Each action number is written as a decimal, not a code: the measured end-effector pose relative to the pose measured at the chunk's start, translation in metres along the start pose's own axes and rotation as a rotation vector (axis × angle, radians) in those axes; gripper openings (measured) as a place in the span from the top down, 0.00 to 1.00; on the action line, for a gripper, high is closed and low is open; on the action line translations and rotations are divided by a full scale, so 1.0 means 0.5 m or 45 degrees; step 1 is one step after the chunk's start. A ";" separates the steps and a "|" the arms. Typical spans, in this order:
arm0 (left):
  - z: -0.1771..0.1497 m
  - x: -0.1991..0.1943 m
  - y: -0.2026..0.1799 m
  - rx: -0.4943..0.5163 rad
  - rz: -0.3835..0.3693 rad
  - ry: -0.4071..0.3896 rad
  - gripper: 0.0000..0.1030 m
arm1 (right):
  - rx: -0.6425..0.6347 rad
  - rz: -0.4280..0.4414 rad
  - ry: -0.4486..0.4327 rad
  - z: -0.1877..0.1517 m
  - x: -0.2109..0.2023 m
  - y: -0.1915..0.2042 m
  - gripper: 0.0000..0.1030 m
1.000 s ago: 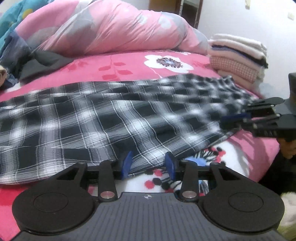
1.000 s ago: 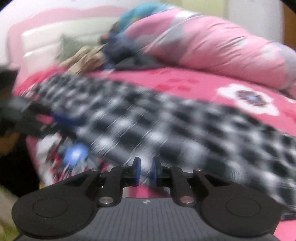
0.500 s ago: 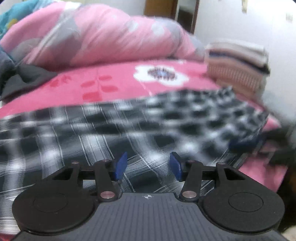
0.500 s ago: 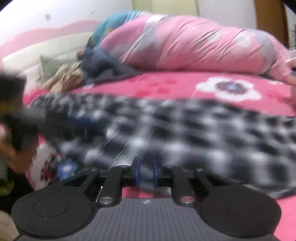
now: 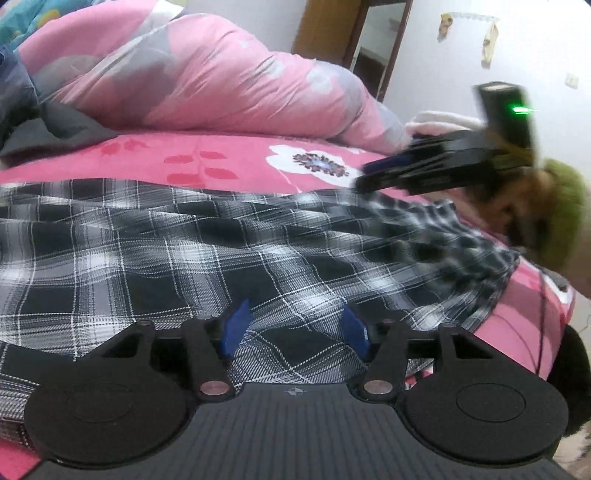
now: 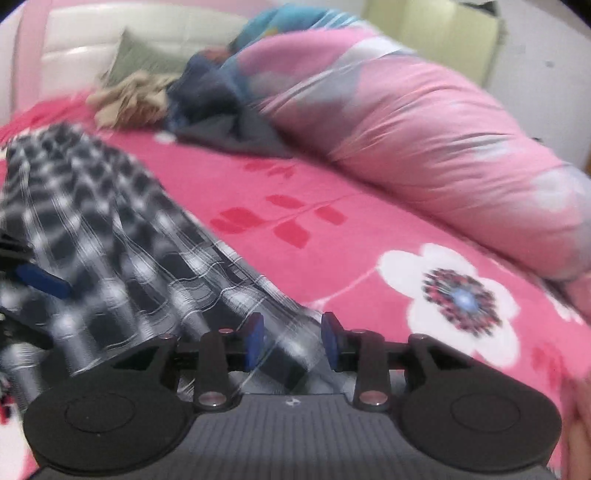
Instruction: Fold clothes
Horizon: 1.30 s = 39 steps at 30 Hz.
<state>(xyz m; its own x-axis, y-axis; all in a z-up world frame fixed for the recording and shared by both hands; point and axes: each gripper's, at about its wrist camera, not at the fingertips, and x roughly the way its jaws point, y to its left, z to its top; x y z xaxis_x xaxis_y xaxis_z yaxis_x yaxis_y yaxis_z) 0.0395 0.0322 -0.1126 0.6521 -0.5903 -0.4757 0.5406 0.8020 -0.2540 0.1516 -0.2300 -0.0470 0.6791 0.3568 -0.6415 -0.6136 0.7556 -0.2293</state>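
A black-and-white plaid garment [image 5: 192, 258] lies spread across the pink flowered bedsheet [image 5: 221, 158]. My left gripper [image 5: 293, 330] is open low over its near edge, and the plaid shows between the blue pads [image 5: 236, 328]. My right gripper [image 6: 291, 341] is also open, its jaws parted over a blurred fold of the same garment [image 6: 122, 258]. In the left wrist view the right gripper [image 5: 439, 166] hovers blurred above the garment's far right end, held by a hand. The left gripper's blue pad [image 6: 40, 280] shows at the left edge of the right wrist view.
A bulky pink-and-grey quilt [image 5: 192, 74] runs along the far side of the bed. Loose beige and dark blue clothes [image 6: 147, 96] are heaped near the white headboard [image 6: 85, 26]. A dark cloth [image 5: 55, 129] lies at the quilt's left end. The bed edge drops off on the right.
My right gripper was shut on the plaid garment and has now opened. It carried the right end up and over the bed. The left gripper moved forward over the cloth, still open.
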 end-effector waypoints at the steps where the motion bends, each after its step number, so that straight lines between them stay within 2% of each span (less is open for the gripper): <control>1: -0.003 -0.001 0.003 -0.008 -0.010 -0.011 0.42 | -0.015 0.023 0.017 0.007 0.019 -0.003 0.64; 6: -0.011 -0.005 0.008 -0.016 -0.050 -0.045 0.37 | -0.120 0.095 0.132 0.020 0.084 0.004 0.68; 9: -0.012 -0.004 0.013 -0.027 -0.071 -0.057 0.36 | -0.191 0.119 0.174 0.017 0.099 0.014 0.79; 10: -0.012 -0.004 0.014 -0.031 -0.076 -0.060 0.36 | -0.213 0.118 0.179 0.017 0.100 0.019 0.90; 11: -0.012 -0.004 0.015 -0.034 -0.080 -0.062 0.36 | -0.240 0.101 0.177 0.017 0.100 0.024 0.97; 14: -0.012 -0.004 0.015 -0.039 -0.085 -0.067 0.36 | -0.290 0.031 0.126 0.021 0.090 0.034 0.98; 18: -0.014 -0.003 0.015 -0.042 -0.086 -0.072 0.36 | -0.255 -0.069 0.050 0.026 0.082 0.027 0.98; 24: -0.016 -0.005 0.010 -0.029 -0.076 -0.069 0.36 | -0.221 -0.123 0.109 -0.007 0.152 0.020 0.98; 25: -0.016 -0.005 0.009 -0.025 -0.072 -0.068 0.36 | -0.185 -0.137 0.100 -0.012 0.162 0.014 0.97; 27: -0.015 -0.005 0.005 -0.011 -0.061 -0.063 0.36 | -0.070 -0.155 0.067 -0.011 0.160 -0.010 0.88; 28: -0.015 -0.005 0.003 -0.001 -0.053 -0.059 0.36 | 0.008 -0.156 0.046 -0.006 0.148 -0.029 0.80; 29: -0.014 -0.005 0.000 0.009 -0.047 -0.057 0.36 | 0.080 -0.162 0.016 -0.004 0.132 -0.048 0.76; 33: -0.014 -0.004 -0.004 0.026 -0.034 -0.048 0.35 | 0.265 -0.288 -0.097 -0.017 0.032 -0.139 0.75; 36: -0.013 -0.003 -0.004 0.029 -0.030 -0.039 0.35 | 0.265 -0.384 -0.064 -0.052 -0.029 -0.192 0.75; 39: -0.009 0.001 -0.009 0.042 -0.018 -0.024 0.34 | 0.247 -0.404 0.036 -0.100 -0.051 -0.220 0.73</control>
<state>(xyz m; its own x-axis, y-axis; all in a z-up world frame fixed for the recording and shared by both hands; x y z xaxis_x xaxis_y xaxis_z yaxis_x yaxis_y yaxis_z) 0.0349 0.0287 -0.1156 0.6541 -0.6035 -0.4559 0.5670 0.7902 -0.2326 0.1817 -0.3497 -0.0423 0.8101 0.0748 -0.5814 -0.2847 0.9172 -0.2787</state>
